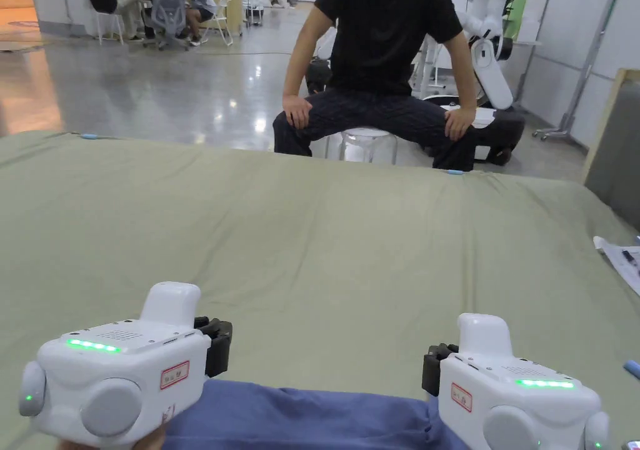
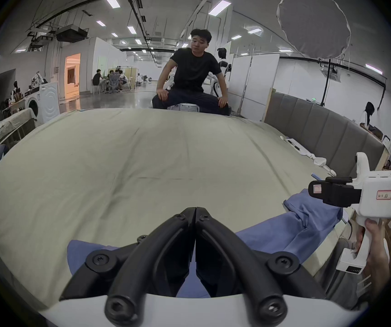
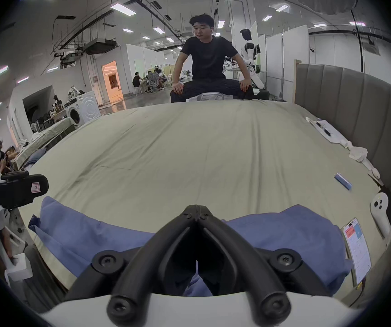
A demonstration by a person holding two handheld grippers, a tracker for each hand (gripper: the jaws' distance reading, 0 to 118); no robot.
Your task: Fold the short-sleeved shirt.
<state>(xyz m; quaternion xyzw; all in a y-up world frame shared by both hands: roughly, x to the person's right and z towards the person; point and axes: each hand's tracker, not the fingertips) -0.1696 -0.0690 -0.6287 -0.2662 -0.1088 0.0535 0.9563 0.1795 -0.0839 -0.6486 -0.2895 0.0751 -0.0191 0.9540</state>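
Note:
A blue short-sleeved shirt [image 1: 300, 417] lies bunched along the near edge of a bed covered with an olive-green sheet [image 1: 325, 245]. In the head view my left gripper [image 1: 215, 345] hovers over the shirt's left part and my right gripper [image 1: 434, 367] over its right part. In the left gripper view the shirt [image 2: 284, 233] spreads under the left gripper [image 2: 195, 210], whose jaws are pressed together with nothing between them. The right gripper [image 3: 197, 208] is likewise shut and empty above the shirt [image 3: 95, 233]. The cloth right under the gripper bodies is hidden.
A person in black [image 1: 381, 45] sits on a stool just beyond the bed's far edge. A grey padded headboard [image 3: 355, 110] runs along the right side. Papers [image 1: 619, 260], a phone [image 3: 357, 244], a white controller [image 3: 381, 211] and a small blue item [image 3: 342, 181] lie near it.

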